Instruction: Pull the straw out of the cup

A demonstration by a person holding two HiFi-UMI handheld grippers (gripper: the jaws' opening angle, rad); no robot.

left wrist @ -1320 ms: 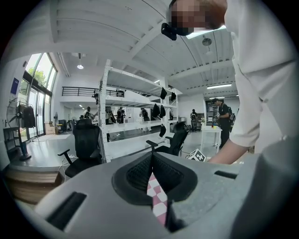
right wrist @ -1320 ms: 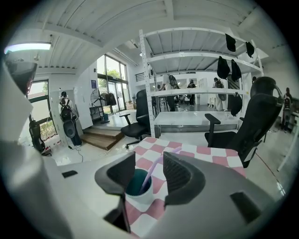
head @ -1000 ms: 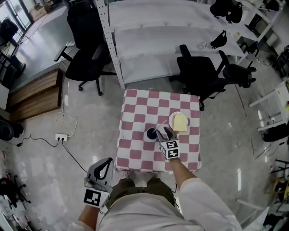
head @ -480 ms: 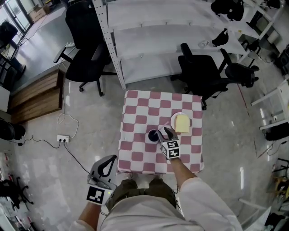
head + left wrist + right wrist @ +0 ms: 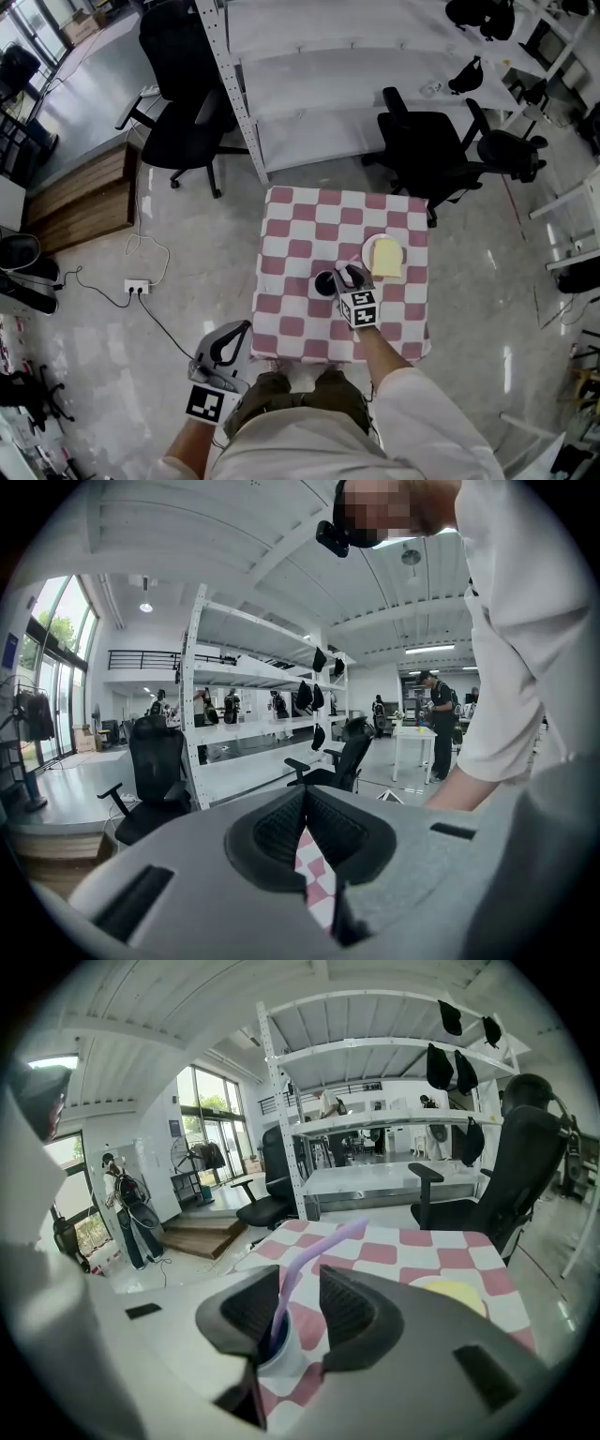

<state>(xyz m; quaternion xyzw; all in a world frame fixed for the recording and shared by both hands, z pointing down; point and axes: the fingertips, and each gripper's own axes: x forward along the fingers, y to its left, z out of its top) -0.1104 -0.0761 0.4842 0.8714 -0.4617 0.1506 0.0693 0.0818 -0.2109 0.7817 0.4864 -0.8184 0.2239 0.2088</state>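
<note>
A small cup (image 5: 324,282) with a dark inside stands near the middle of the checkered table (image 5: 300,225). Seen from the right gripper view, the white cup (image 5: 286,1349) holds a bent purple straw (image 5: 314,1255) that rises between the jaws. My right gripper (image 5: 300,1302) straddles the straw just above the cup's rim; its jaws are closing, with a gap still showing beside the straw. From the head view it (image 5: 348,275) sits right of the cup. My left gripper (image 5: 230,339) hangs below the table's near left corner, shut (image 5: 305,808) and empty.
A white plate (image 5: 386,258) with a yellow slab on it lies right of the cup and shows pale yellow (image 5: 450,1293) past my right jaw. Black office chairs (image 5: 427,141) and white shelving (image 5: 309,84) stand beyond the table. A cable lies on the floor at left.
My right gripper has sunk slightly over the cup and straw. The left gripper has drifted a little toward the table's near corner.
</note>
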